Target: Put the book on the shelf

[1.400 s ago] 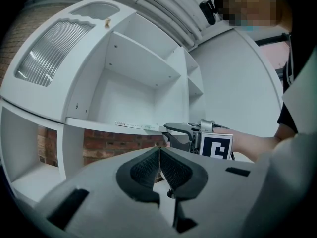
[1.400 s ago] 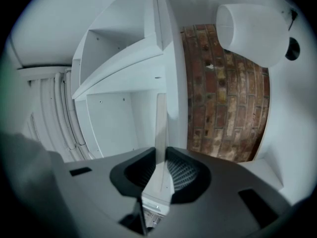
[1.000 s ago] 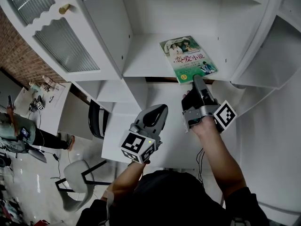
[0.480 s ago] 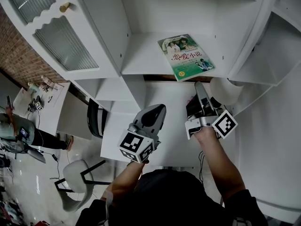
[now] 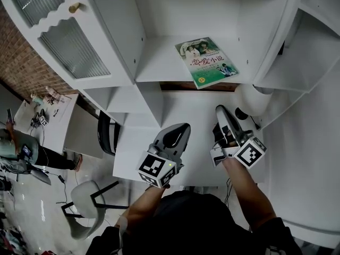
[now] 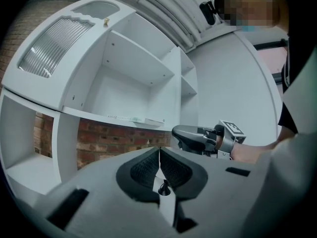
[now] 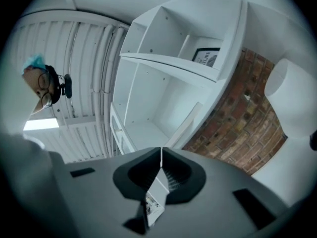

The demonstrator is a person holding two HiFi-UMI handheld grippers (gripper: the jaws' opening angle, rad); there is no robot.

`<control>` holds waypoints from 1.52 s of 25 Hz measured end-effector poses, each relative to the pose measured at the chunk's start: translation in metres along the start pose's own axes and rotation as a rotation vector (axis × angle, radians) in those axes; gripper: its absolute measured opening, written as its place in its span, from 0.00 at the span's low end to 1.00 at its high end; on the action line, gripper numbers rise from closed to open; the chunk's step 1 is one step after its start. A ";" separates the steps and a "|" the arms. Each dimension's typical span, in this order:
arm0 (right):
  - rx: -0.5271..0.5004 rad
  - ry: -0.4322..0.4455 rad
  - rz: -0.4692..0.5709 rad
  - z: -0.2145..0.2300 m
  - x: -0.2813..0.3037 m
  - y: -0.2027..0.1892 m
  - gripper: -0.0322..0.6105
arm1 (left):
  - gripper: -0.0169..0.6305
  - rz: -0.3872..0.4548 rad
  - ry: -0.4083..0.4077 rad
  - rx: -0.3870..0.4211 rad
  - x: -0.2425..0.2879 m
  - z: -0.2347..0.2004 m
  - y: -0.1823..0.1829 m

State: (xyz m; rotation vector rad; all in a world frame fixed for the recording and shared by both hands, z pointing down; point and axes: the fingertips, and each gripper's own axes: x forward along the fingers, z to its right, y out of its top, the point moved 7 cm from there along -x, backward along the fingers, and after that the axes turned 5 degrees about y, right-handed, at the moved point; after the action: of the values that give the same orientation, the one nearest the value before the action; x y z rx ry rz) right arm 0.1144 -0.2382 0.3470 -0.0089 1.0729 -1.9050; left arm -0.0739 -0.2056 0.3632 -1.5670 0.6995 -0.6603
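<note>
Book: lies flat on shelf, near corner at or just over the front edge. Right gripper and left gripper: jaws pressed together, empty, below. Risk: a knock to that corner likely tips it off.

The white shelf in front of me carries one thing: the book. It lies flat, cover up, on the right half of the board, askew, its near corner at the front edge. Below, my white desk top bears a white rounded object at its far right corner.
</note>
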 end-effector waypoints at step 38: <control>-0.290 0.030 -0.206 -0.061 -0.080 -0.064 0.10 | 0.05 0.082 -0.020 0.007 -0.066 0.056 -0.031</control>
State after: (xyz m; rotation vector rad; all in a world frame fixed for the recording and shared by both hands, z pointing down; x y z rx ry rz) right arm 0.0909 -0.1277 0.3841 -0.2639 1.4060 -1.9169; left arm -0.0726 -0.1170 0.3866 -1.5284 0.7417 -0.5854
